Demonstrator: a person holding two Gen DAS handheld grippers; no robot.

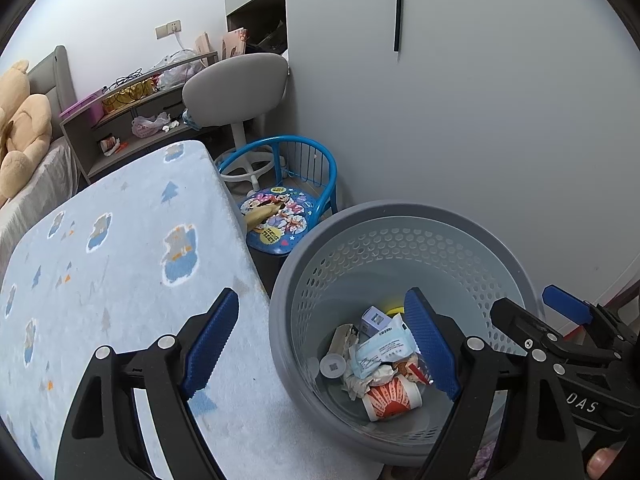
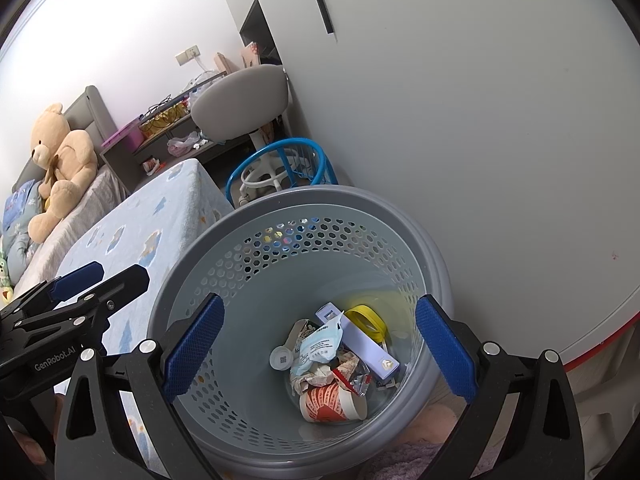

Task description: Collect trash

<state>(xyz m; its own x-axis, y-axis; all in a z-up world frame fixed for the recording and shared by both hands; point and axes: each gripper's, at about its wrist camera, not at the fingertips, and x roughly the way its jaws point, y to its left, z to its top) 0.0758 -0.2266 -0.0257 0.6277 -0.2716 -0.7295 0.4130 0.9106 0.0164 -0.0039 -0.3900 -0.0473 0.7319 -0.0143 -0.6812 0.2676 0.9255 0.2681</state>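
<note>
A grey perforated basket [image 1: 400,210] [image 2: 434,252] stands on the floor between the bed and a white wardrobe. At its bottom lie a red-and-white paper cup [image 1: 394,400] [image 2: 332,404], crumpled wrappers [image 2: 320,346], a pale purple box [image 2: 370,346], a white round cap [image 2: 282,358] and a yellow ring [image 2: 366,318]. My left gripper [image 1: 320,344] is open and empty, straddling the basket's left rim and the bed edge. My right gripper [image 2: 320,350] is open and empty above the basket's mouth. Each gripper also shows in the other's view, the right gripper [image 1: 540,308] and the left gripper [image 2: 100,280].
A bed with a light blue patterned blanket [image 1: 120,260] runs along the left, with a teddy bear [image 2: 60,168] at its head. Behind the basket stands a blue child's chair [image 1: 280,208] with a yellowish item [image 1: 262,214] on its seat, then a grey swivel chair [image 1: 236,88] and a cluttered shelf [image 1: 132,120].
</note>
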